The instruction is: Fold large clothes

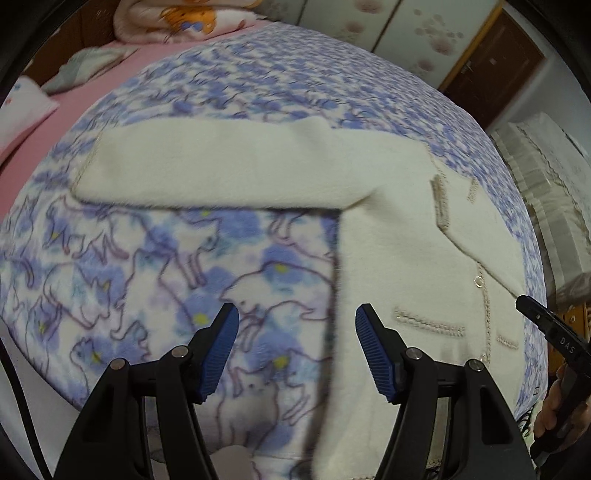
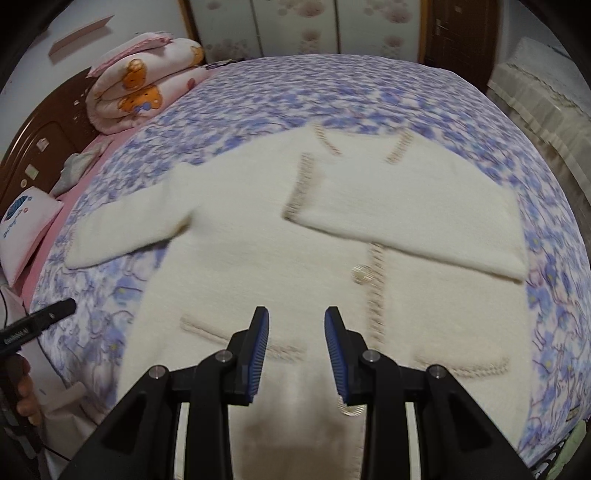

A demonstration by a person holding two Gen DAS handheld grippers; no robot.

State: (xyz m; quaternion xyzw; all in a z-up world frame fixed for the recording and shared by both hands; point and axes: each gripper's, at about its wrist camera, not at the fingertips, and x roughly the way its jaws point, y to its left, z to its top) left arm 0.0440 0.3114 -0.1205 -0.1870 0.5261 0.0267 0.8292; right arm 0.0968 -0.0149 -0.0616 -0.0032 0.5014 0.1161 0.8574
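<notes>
A cream cardigan (image 2: 258, 258) with beige trim lies flat, front up, on a bed with a blue-and-white floral blanket (image 2: 332, 85). Its right sleeve (image 2: 424, 206) is folded across the chest; its left sleeve (image 2: 125, 229) stretches out to the left. In the left wrist view the cardigan (image 1: 406, 266) lies right of centre with the outstretched sleeve (image 1: 221, 166) running left. My left gripper (image 1: 295, 317) is open and empty, above the blanket by the cardigan's left edge. My right gripper (image 2: 295, 321) is open and empty, over the cardigan's hem.
A rolled pink quilt (image 2: 144, 81) and a pillow (image 2: 26, 229) lie at the head of the bed on the left. A wooden headboard (image 2: 37, 136) is far left. Wardrobe doors (image 2: 295, 26) stand behind. A covered piece of furniture (image 2: 546, 103) stands right of the bed.
</notes>
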